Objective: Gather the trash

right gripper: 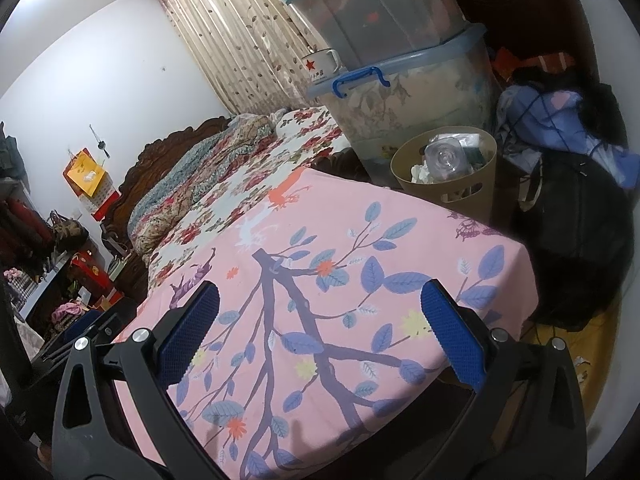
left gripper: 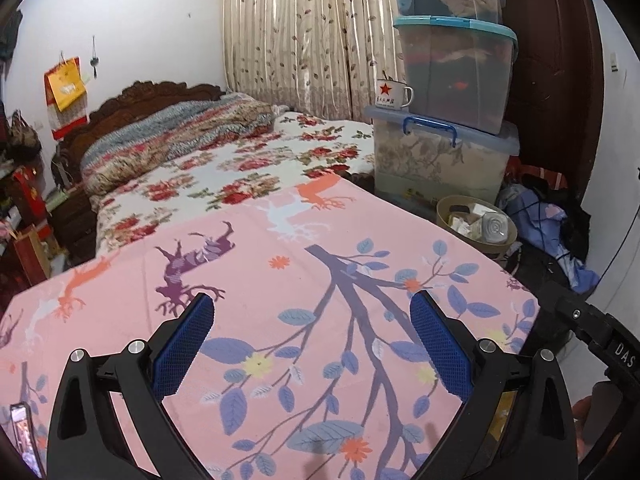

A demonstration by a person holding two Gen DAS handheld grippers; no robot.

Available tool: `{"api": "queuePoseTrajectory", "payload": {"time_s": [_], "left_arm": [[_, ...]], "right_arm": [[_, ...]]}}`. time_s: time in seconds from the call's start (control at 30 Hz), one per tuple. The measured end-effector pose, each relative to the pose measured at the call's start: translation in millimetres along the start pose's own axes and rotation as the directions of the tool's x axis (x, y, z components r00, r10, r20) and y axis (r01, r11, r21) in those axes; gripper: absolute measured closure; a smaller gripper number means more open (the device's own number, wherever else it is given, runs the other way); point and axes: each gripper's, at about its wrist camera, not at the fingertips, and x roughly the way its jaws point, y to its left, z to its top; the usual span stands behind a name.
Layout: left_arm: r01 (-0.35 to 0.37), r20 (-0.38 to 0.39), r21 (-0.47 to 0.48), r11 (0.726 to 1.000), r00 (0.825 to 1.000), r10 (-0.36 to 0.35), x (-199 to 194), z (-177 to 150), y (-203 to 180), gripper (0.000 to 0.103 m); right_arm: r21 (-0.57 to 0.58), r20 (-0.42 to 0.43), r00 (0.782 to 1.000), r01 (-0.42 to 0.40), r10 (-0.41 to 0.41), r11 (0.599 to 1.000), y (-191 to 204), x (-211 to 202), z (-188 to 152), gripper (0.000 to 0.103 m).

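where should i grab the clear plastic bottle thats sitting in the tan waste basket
Grip the clear bottle across its round body just below the upturned base, coming from above through the open top of the tan basket. Its base faces up and out while the rest is buried among paper scraps, and the basket wall blocks a side approach. Both grippers, left and right, are open and empty.

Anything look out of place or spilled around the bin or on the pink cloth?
Nothing spilled. The pink cloth is bare, the trash bin stands upright with its contents inside, and both grippers, left and right, are open and empty.
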Motion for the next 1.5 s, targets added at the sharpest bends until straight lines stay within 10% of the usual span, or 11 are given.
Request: {"api": "queuePoseTrajectory", "payload": {"time_s": [1.5], "left_arm": [[-0.086, -0.081, 0.010, 0.996, 0.993, 0.086, 12, -4, 7, 0.008]], "right_arm": [[-0.035, 0.002, 1.000, 0.001, -0.001, 0.999, 9, -6, 5, 0.003]]}}
